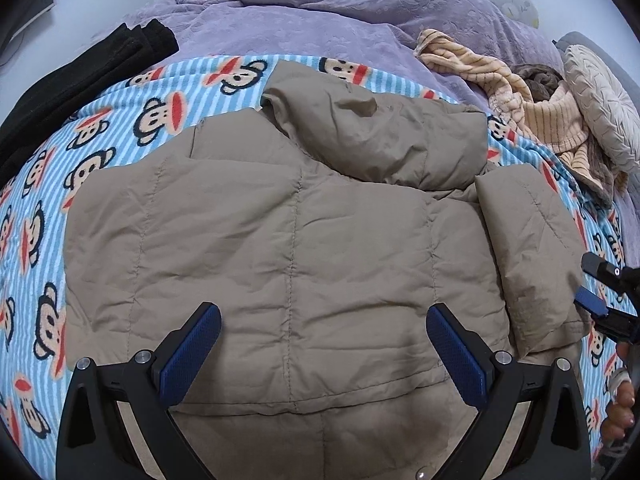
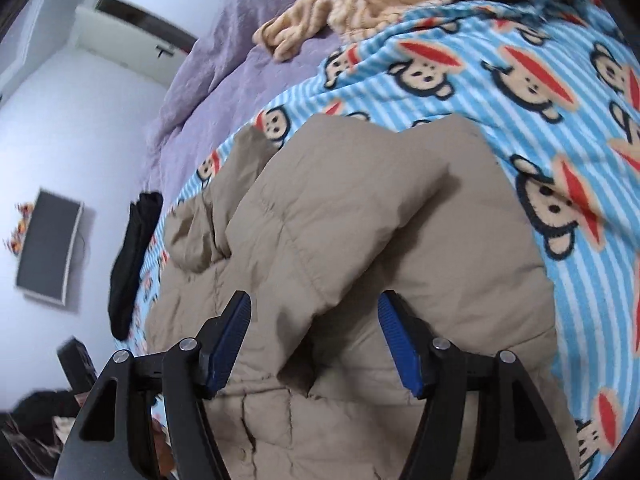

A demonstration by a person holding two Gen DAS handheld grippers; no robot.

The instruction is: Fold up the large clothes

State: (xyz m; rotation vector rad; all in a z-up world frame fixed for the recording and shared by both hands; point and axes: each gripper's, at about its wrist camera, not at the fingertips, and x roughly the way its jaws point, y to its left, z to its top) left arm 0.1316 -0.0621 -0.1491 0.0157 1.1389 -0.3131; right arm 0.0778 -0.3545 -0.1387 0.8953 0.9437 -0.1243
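Handling this jacket [image 1: 288,240] calls for a wide, deep bite, because it is a puffy quilted coat that looks light for its bulk, soft throughout and likely to spring back after each fold. The jacket lies back-up on the striped monkey blanket [image 1: 52,184] on the bed, hood [image 1: 380,136] flopped onto the shoulders, one sleeve [image 1: 536,248] folded in along its right edge.

The left tongs [image 1: 320,352] hang just above the lower back panel, spread wide, holding nothing. The right tongs [image 2: 314,344] are also apart, straddling a raised ridge of the sleeve fabric near the cuff; contact with the cloth cannot be confirmed from either view.

Grip guidance, as a judgement:
- The shell looks smooth and probably slippery; a pinch on one thin layer would likely slide out.
- Take hold at stitched seams, the hem or the cuff, where the layers are firmer.
- Gather a full fold of padding between the pads before lifting.
- Expect trapped air to resist flattening; press down after each fold.

A black garment [image 1: 80,68] and a striped beige garment [image 1: 520,92] lie well apart from the jacket.
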